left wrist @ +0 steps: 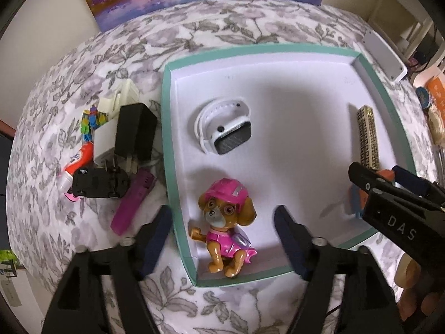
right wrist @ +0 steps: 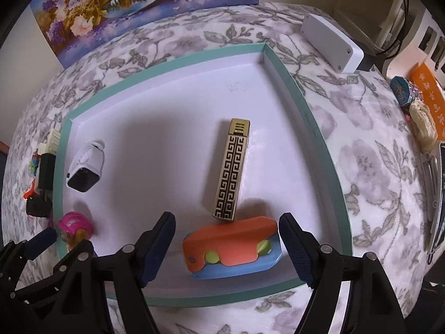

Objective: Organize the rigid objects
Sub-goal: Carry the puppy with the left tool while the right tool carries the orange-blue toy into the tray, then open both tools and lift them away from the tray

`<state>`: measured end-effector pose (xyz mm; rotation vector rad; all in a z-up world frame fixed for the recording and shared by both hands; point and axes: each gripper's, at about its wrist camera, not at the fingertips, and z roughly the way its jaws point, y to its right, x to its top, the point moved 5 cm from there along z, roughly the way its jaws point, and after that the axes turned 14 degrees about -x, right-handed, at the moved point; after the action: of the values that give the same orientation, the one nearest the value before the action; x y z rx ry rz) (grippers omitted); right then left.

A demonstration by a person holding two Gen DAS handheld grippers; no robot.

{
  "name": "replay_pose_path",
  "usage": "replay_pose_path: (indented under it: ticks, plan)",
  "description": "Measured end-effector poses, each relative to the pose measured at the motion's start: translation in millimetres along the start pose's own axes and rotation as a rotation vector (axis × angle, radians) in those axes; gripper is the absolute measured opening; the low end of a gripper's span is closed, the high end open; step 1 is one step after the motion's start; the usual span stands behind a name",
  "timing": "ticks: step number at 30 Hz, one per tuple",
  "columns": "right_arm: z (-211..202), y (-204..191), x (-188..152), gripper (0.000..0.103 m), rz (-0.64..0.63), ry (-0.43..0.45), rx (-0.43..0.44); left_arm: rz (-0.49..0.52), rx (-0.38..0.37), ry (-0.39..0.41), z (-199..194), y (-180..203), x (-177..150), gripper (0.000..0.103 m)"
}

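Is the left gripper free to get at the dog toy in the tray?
Probably yes. The left gripper is open and the dog toy sits between its fingers, near the tray corner. The tray's left wall runs just inside the left finger and might catch it.

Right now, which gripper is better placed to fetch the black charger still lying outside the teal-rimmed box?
Left. The left gripper is open at the box's left wall, beside the black charger.

Tray [left wrist: 167, 128] centre free; watch [left wrist: 225, 128], dog figure [left wrist: 225, 222], lighter [right wrist: 232, 169] crowd edges.
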<state>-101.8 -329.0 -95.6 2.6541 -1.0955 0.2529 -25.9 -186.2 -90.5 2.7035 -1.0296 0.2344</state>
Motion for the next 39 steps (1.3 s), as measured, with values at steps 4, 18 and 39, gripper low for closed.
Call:
replay_pose_path:
  ticks: [4,18,39]
  plan:
    - [-2.1,-0.4,1.8,0.081,0.007,0.016,0.007,-0.013,-0.007,0.026,-7.0,-4.7,2.7,0.079]
    - [-14.5,-4.5,6.6,0.103,0.005,0.082,-0.022,-0.282,-0.018,0.119,-31.7,-82.1,11.1,0.088]
    - [-58.6,-71.4,2.2,0.103,-0.09,0.194,0.018,-0.591,0.001,0.328,-95.4,-211.4,-5.0,0.088]
